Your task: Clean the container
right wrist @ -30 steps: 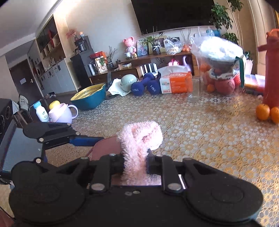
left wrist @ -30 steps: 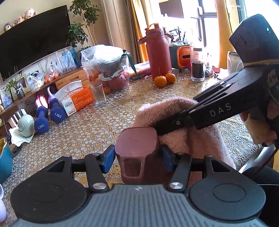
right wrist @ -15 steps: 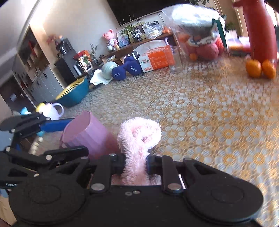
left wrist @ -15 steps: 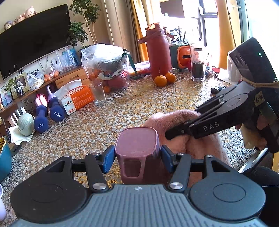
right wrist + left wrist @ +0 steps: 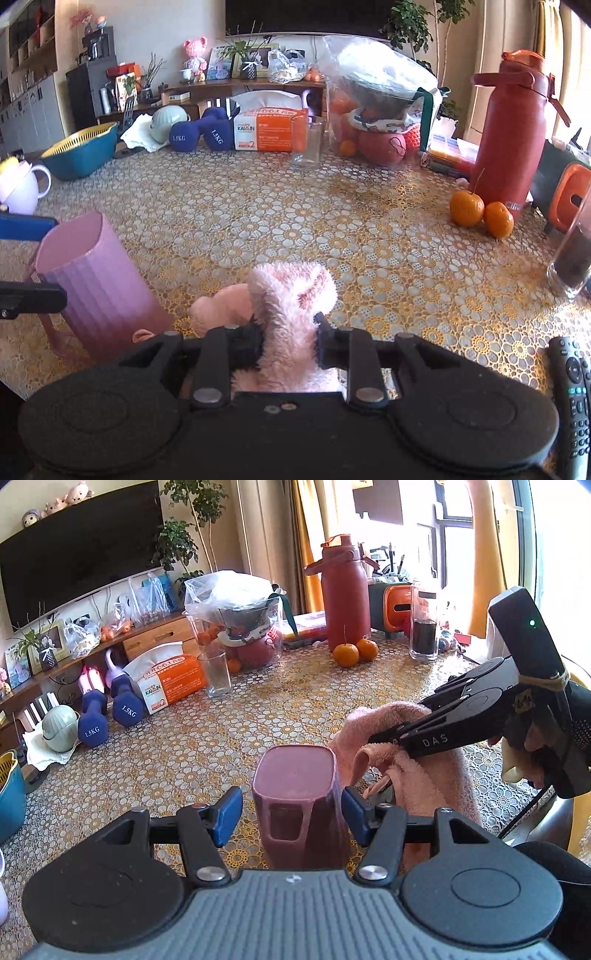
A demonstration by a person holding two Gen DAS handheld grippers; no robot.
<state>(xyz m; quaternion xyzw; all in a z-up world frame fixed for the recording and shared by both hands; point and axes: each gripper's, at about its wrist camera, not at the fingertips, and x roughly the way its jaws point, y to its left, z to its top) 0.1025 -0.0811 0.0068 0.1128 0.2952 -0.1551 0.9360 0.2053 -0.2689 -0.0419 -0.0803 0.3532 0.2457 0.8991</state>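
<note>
Gold-and-white lace-patterned cloth covers the counter (image 5: pixel 369 236), with a dark television (image 5: pixel 74 554) and a low shelf of clutter behind. Along the far edge stand a tall red flask (image 5: pixel 513 136), a bagged bowl of fruit (image 5: pixel 373 96), a tissue box (image 5: pixel 271 127), two blue dumbbells (image 5: pixel 201 134) and a teal colander (image 5: pixel 81 151); an empty glass (image 5: pixel 308 142) and two oranges (image 5: pixel 480 214) sit nearer in, well apart from the work. A remote (image 5: pixel 572 387) lies at the right edge.

Standing upside down on the cloth is the pink container (image 5: pixel 299 797). The left hand-held gripper (image 5: pixel 291 812) has just been opening: its blue pads stand clear on either side of the container, no longer pressing. Just beside it, the right hand-held gripper (image 5: pixel 290 341) has also just been opening, yet the fluffy pink towel (image 5: pixel 291 314) sits between its jaws, pads touching the pile.
</note>
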